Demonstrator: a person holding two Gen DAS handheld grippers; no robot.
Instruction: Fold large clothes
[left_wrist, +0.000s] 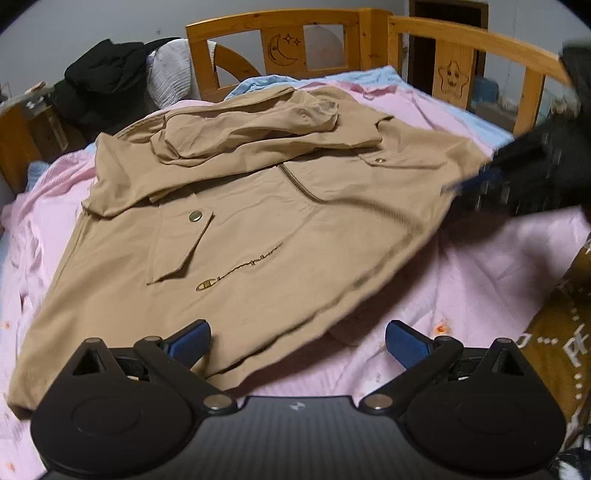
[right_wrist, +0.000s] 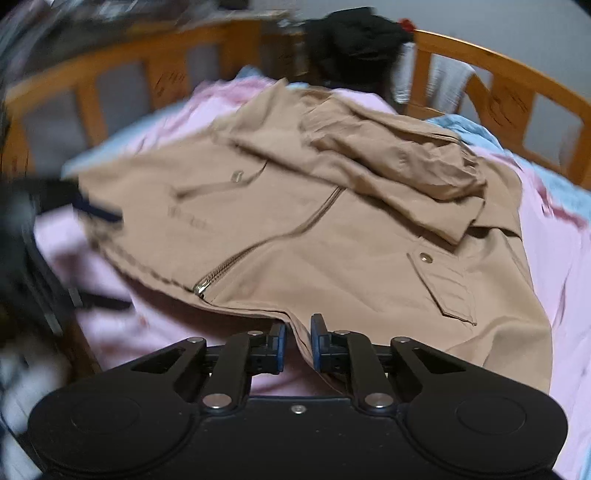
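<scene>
A wooden bed (left_wrist: 280, 40) with railed sides carries a pink sheet (left_wrist: 461, 288), and most of that sheet is taken up by a tan jacket (left_wrist: 258, 229) spread flat, front side up. Its hood (left_wrist: 251, 133) is folded down over the chest, and its zipper (left_wrist: 295, 182) runs slantwise across the front. The jacket's long axis runs from the hem near the cameras to the hood toward the far rail. A heap of black clothing (left_wrist: 99, 85) hangs over the rail beyond the hood.

The left hand-held gripper (left_wrist: 297, 345) hovers over the jacket's near hem with its blue pads spread wide, one pad above the fabric, the other above bare sheet, nothing clasped. The right hand-held gripper (right_wrist: 297, 343) sits at the hem close to the zipper's lower end (right_wrist: 201, 286); its jaws are drawn nearly together with the hem edge between the pads, apparently pinched, though blur makes the contact hard to confirm.
</scene>
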